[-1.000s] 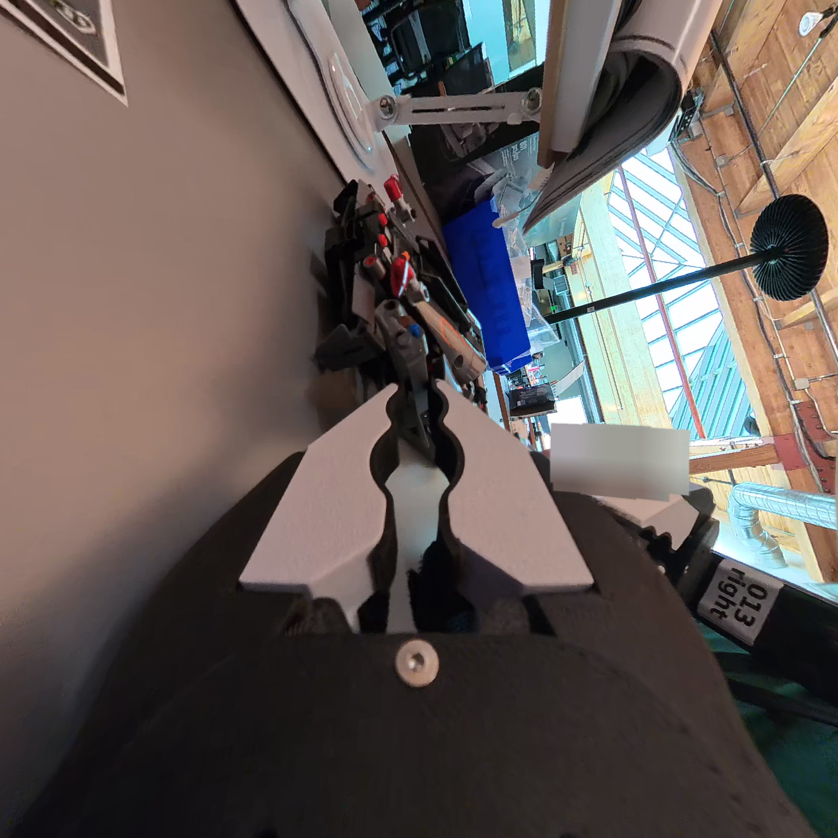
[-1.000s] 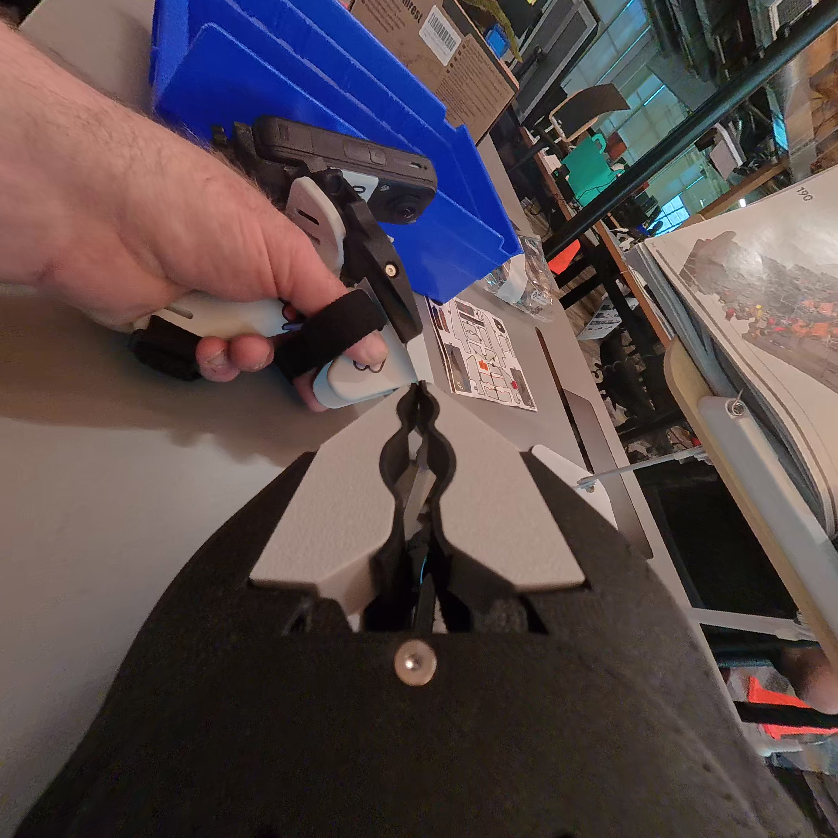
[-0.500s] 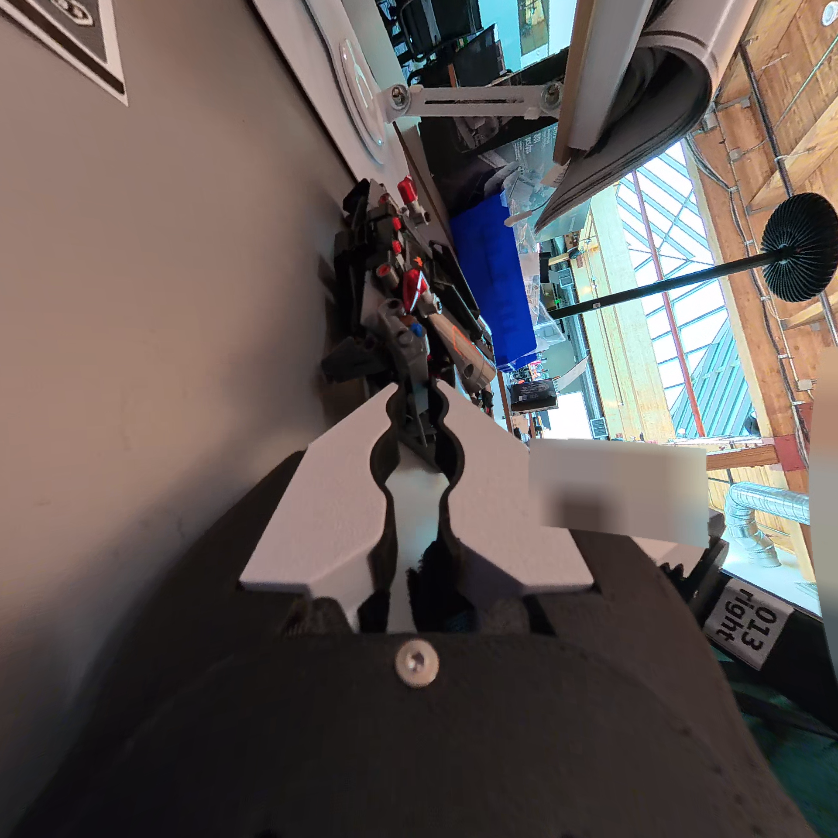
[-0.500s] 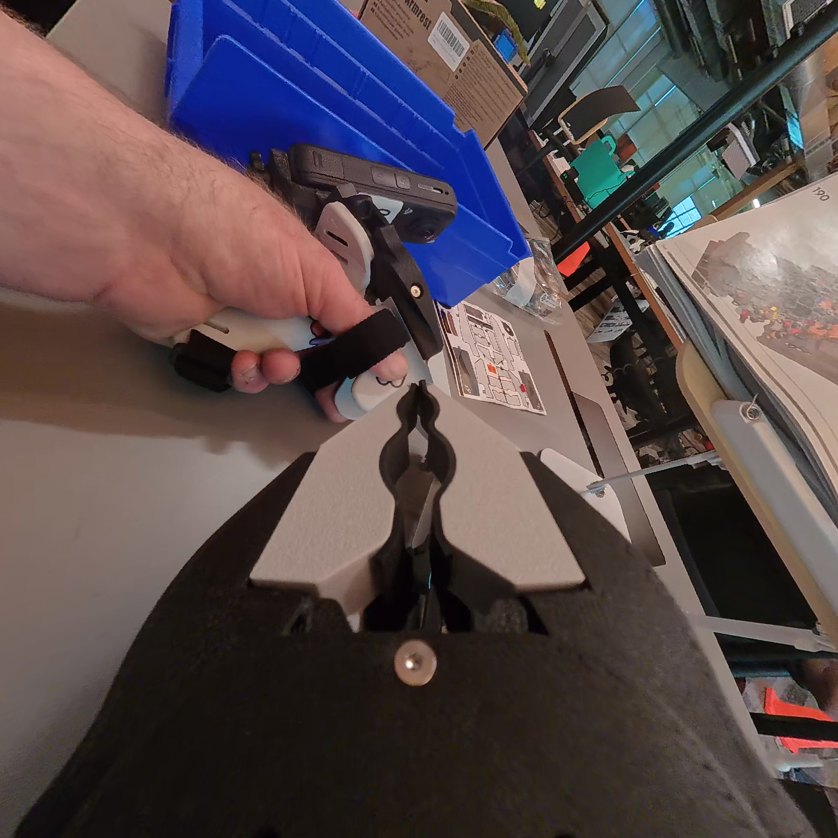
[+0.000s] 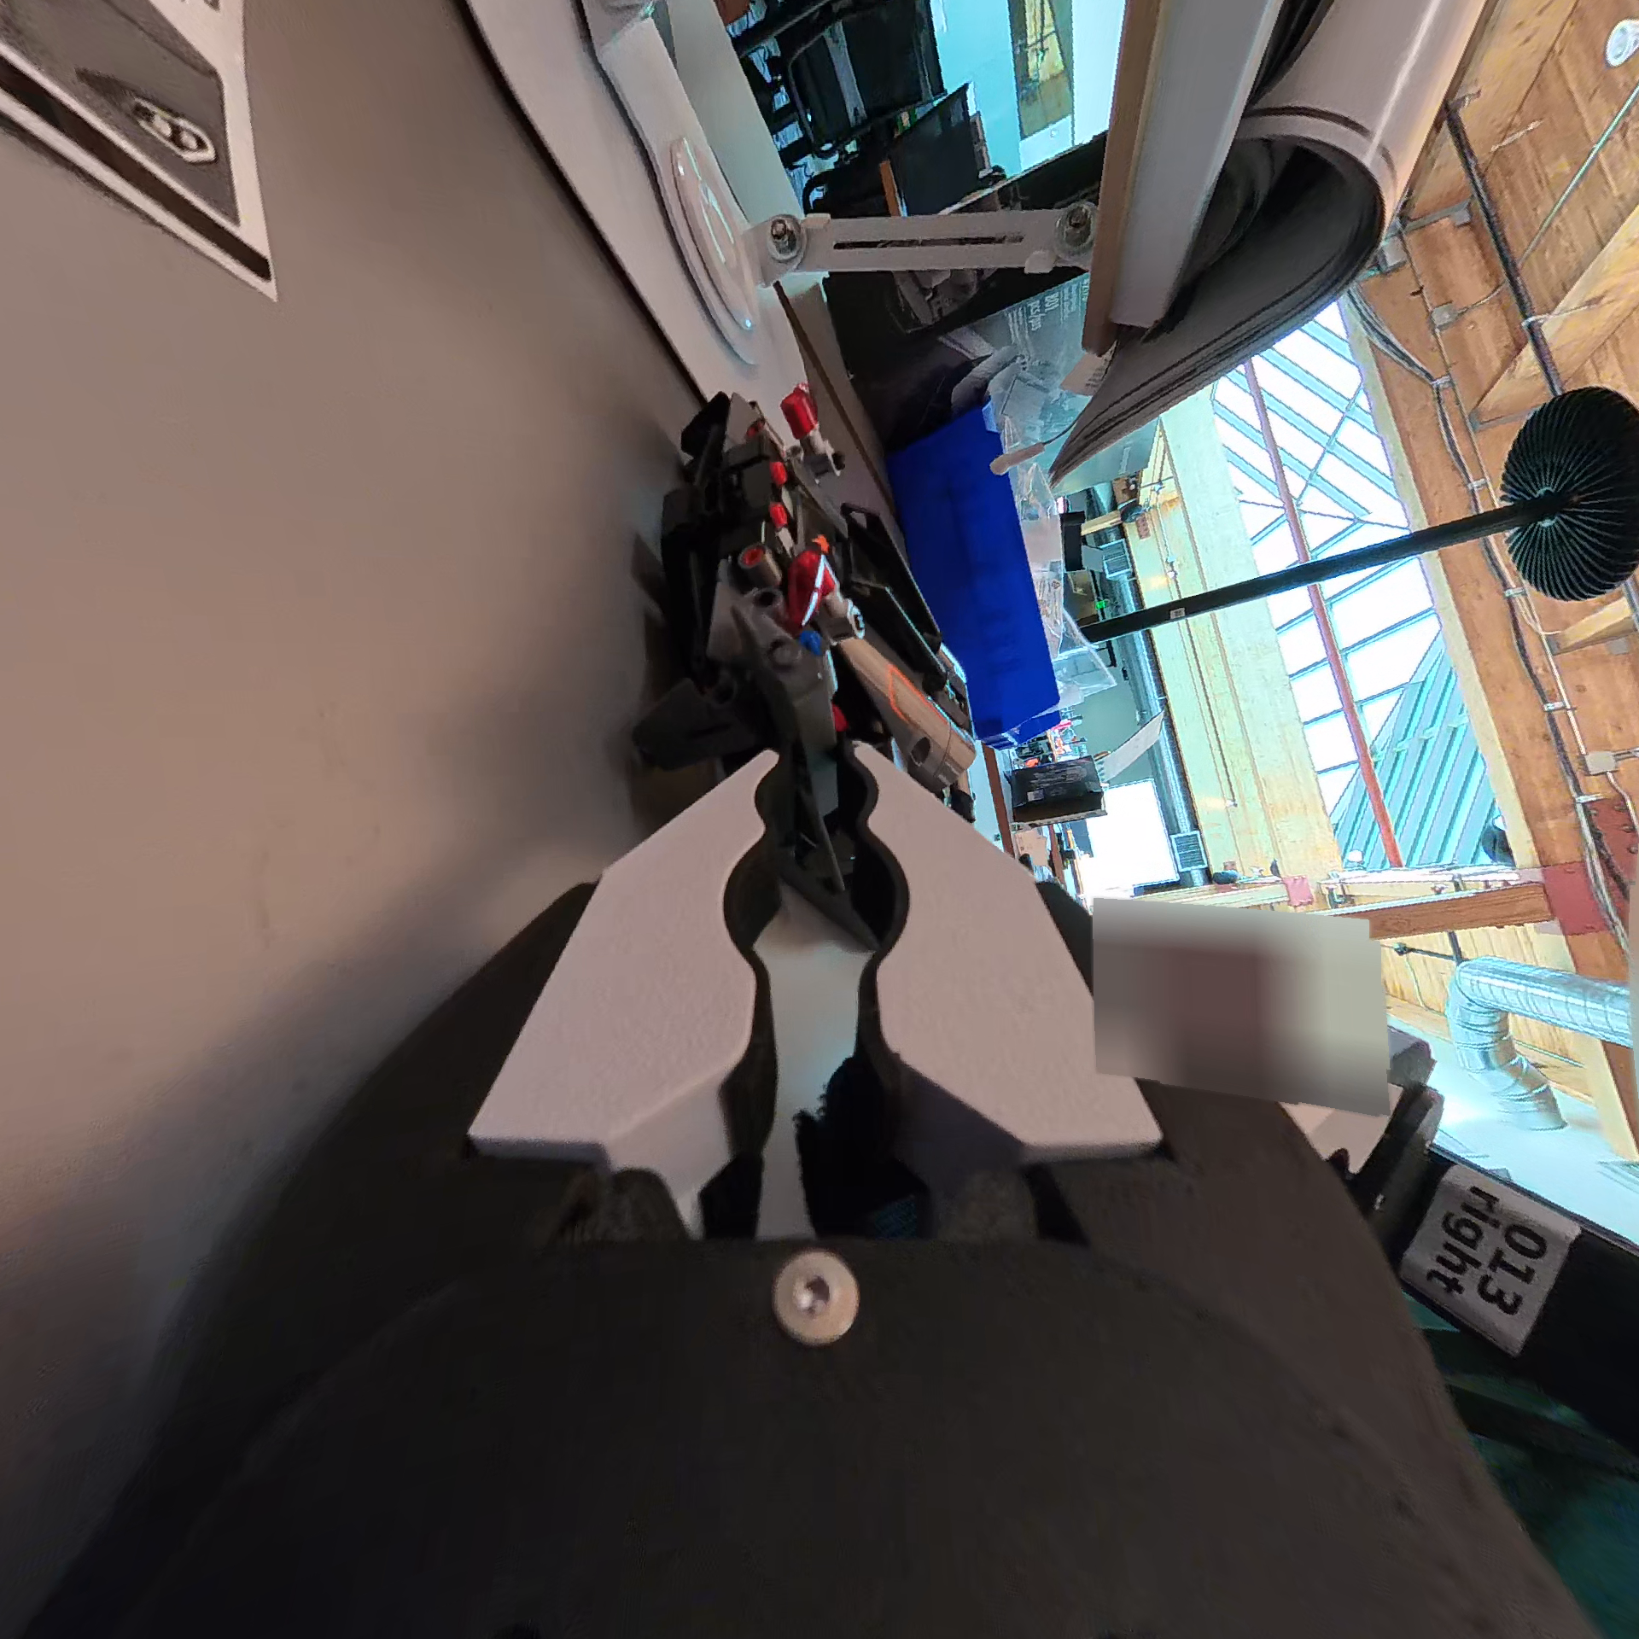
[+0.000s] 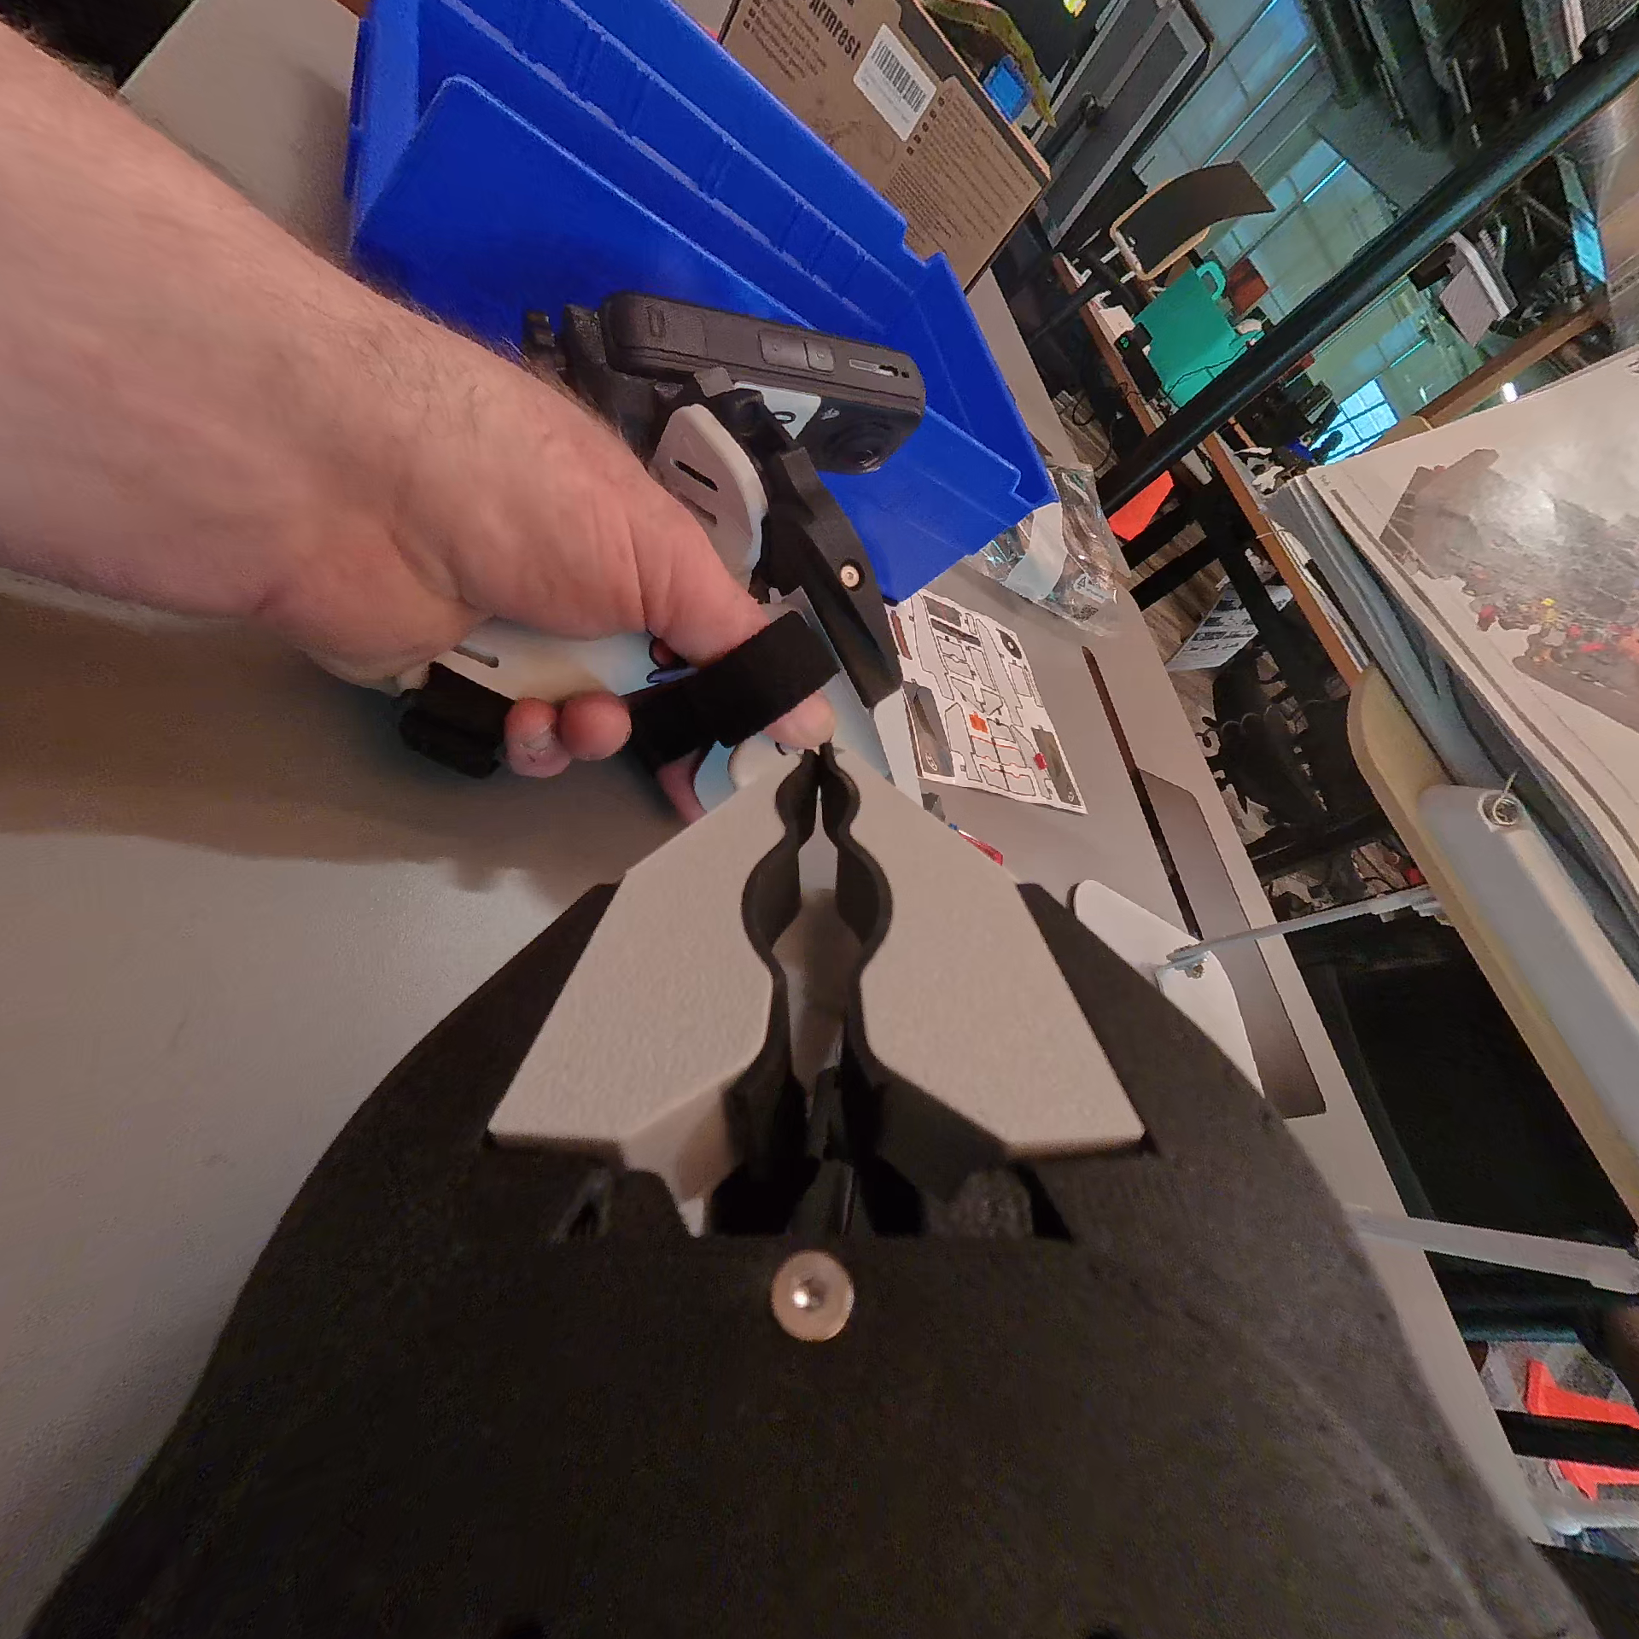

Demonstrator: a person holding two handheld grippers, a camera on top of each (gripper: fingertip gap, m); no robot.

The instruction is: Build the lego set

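In the left wrist view, the left claw (image 5: 820, 780) is closed on a grey and black part of the lego model (image 5: 789, 612). This part sits between the two white fingers (image 5: 674, 958), which stand only a little apart around it. The model reaches away from the claw toward 12 o'clock, with red pins and one small blue pin on it, and it lies against the grey surface (image 5: 310, 621). Behind the model, at about 1 o'clock, stands a blue bin (image 5: 976, 576). An open instruction book (image 5: 1242, 204) on a white stand is at the upper right.

In the right wrist view, the right claw (image 6: 820, 780) has its tips nearly together, and a thin dark piece shows between them; I cannot tell what this piece is. Just beyond the tips, at 11 o'clock, a hand (image 6: 399, 514) holds the other gripper tool with its black camera (image 6: 763, 364). A sticker sheet (image 6: 984, 709) lies flat on the surface at 1 o'clock, and the blue bins (image 6: 639, 195) stand farther away at 12 o'clock.
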